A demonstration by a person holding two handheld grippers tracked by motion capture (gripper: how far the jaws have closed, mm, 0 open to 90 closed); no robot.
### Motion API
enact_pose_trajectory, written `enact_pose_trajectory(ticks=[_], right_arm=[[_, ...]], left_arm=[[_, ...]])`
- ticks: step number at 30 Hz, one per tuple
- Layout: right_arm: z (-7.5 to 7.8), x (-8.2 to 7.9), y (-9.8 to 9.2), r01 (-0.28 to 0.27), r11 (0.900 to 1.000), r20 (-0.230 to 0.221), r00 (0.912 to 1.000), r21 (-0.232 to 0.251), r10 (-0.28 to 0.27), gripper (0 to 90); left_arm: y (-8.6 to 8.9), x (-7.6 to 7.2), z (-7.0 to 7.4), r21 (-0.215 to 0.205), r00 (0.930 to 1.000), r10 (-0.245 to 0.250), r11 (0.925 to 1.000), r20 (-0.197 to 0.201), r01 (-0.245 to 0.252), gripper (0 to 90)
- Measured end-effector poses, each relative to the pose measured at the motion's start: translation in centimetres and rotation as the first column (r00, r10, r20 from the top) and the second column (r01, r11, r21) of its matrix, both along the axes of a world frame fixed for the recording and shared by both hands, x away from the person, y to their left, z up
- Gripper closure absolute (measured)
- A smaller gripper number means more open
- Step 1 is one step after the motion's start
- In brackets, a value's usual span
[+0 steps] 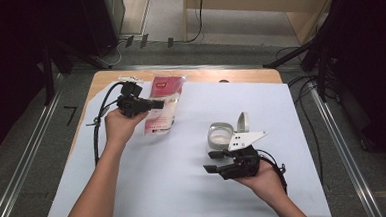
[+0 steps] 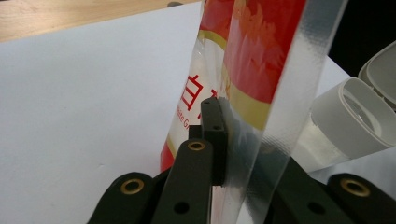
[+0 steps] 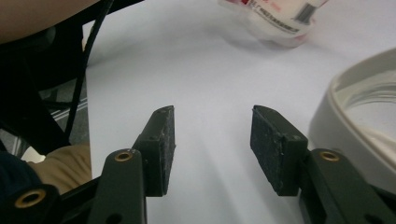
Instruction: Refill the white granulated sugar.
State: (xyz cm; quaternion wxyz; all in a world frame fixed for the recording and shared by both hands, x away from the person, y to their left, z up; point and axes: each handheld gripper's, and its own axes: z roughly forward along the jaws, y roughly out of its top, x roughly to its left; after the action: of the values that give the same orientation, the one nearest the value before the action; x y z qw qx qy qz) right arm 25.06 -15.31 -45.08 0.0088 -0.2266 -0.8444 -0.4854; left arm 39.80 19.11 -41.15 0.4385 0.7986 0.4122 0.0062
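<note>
Two hand-held grippers are out. The left hand-held gripper [image 1: 153, 104] pinches the bag [image 1: 163, 102] near the table's [image 1: 150, 191] far left corner. The right hand-held gripper [image 1: 212, 161] gapes wide, holding nothing. The open box [image 1: 220, 135] sits just beyond it, nearer this hand.

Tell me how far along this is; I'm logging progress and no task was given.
Done: the white container sits with its lid flipped open. In hand: the left tool is shut on the red-and-clear pouch, gripping its edge. Left: the right tool is open beside the container, holding nothing. Nothing visibly poured; the goal itself is unclear.
</note>
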Motion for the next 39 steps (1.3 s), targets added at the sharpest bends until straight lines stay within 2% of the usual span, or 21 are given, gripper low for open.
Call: enact_pose_trajectory(ticks=[3,6,16,20,21,23,26,27,31,39], right_arm=[[0.2,0.0,-0.4,0.015,1.0,0.0,0.9999,0.006,-0.015,50.6],[0.3,-0.1,-0.7,0.019,1.0,0.003,0.9998,0.01,-0.019,50.6],[0.4,-0.4,-1.7,0.046,0.999,0.0,0.999,0.009,-0.046,50.4],[0.2,-0.5,-1.9,0.049,0.999,0.004,0.9988,0.002,-0.049,50.4],[0.1,-0.5,-1.9,0.05,0.999,0.002,0.9987,0.001,-0.05,50.4],[-0.1,-0.5,-1.9,0.053,0.999,-0.004,0.9986,-0.003,-0.053,50.4],[-0.1,-0.3,-1.9,0.053,0.999,-0.004,0.9986,-0.007,-0.054,50.4],[-0.1,-0.3,-1.9,0.053,0.999,-0.003,0.9986,-0.006,-0.053,50.4],[-0.1,-0.3,-1.8,0.055,0.998,-0.005,0.9985,-0.004,-0.055,50.4],[-0.2,-0.2,-1.6,0.047,0.999,0.002,0.9989,-0.015,-0.047,50.4]], left_arm=[[0.4,0.0,-0.2,-0.023,0.9995,-0.021,0.9995,-0.024,0.02,90.0],[0.9,-0.2,-0.2,-0.006,0.9994,-0.029,0.9996,-0.018,0.029,90.0],[2.3,-0.9,-0.8,0.002,0.9991,-0.041,0.9991,-0.012,0.042,90.0],[2.9,-1.3,-1.2,-0.036,0.9991,-0.036,0.9987,-0.023,0.036,90.0],[2.9,-1.4,-1.3,-0.037,0.9994,-0.033,0.9988,-0.011,0.033,90.0],[3.1,-1.7,-1.4,-0.041,0.9989,-0.044,0.9982,-0.017,0.044,89.6],[3.1,-2.1,-1.5,-0.034,0.9986,-0.052,0.9981,-0.003,0.052,88.8],[3.2,-2.2,-1.5,-0.033,0.9979,-0.065,0.9974,-0.004,0.065,88.7],[3.6,-2.5,-1.7,-0.048,0.998,-0.061,0.9971,-0.018,0.06,86.8],[4.2,-3.2,-1.8,-0.029,0.9972,-0.071,0.9971,-0.024,0.07,84.9]])
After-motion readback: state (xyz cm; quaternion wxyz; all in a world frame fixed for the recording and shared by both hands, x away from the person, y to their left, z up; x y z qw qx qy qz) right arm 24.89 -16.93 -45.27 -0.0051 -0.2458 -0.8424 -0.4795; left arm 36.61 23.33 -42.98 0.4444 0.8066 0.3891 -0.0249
